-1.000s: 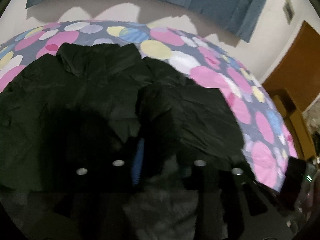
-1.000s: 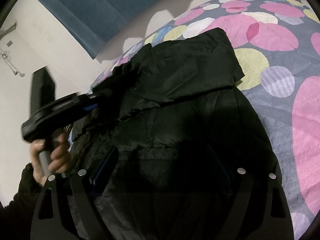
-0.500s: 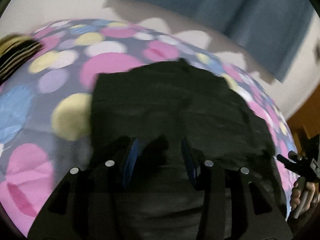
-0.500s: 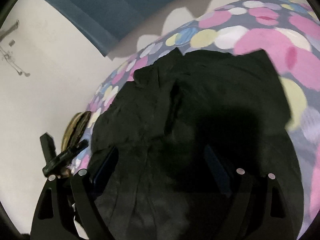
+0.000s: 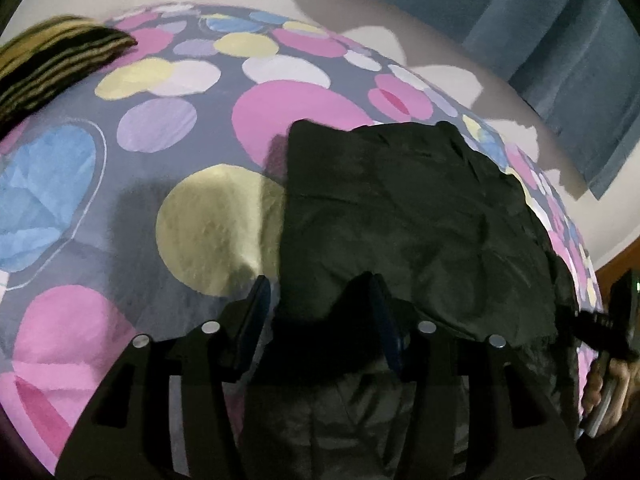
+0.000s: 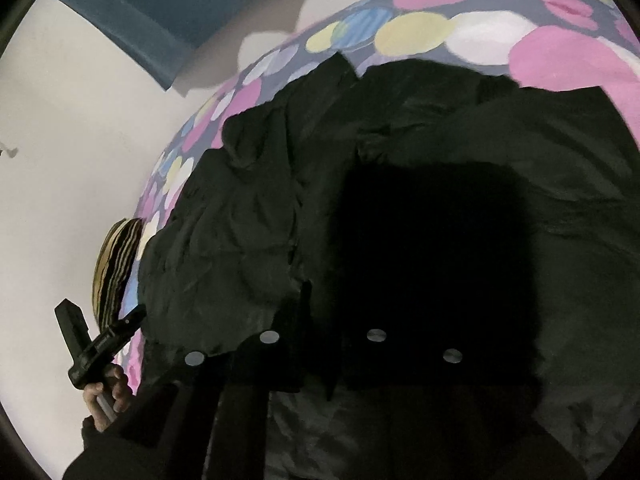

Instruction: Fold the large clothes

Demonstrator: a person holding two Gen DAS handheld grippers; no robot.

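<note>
A large black jacket (image 5: 416,216) lies spread on a bed with a dotted cover (image 5: 168,120). It fills most of the right wrist view (image 6: 400,200). My left gripper (image 5: 320,300) is open, with its blue-padded fingers (image 5: 256,312) astride the jacket's near left edge. My right gripper (image 6: 320,320) sits in deep shadow low over the jacket's near edge, jaws drawn close together with black cloth at them. The left tool and hand show in the right wrist view (image 6: 100,344).
A striped yellow and black cushion (image 5: 48,60) lies at the bed's far left, also in the right wrist view (image 6: 116,264). A blue curtain (image 5: 560,32) hangs behind the bed. The right tool and hand (image 5: 608,340) show at the right edge.
My left gripper let go, swung left to the jacket's near left edge and opened. My right gripper narrowed from wide open to nearly closed over the jacket's near edge.
</note>
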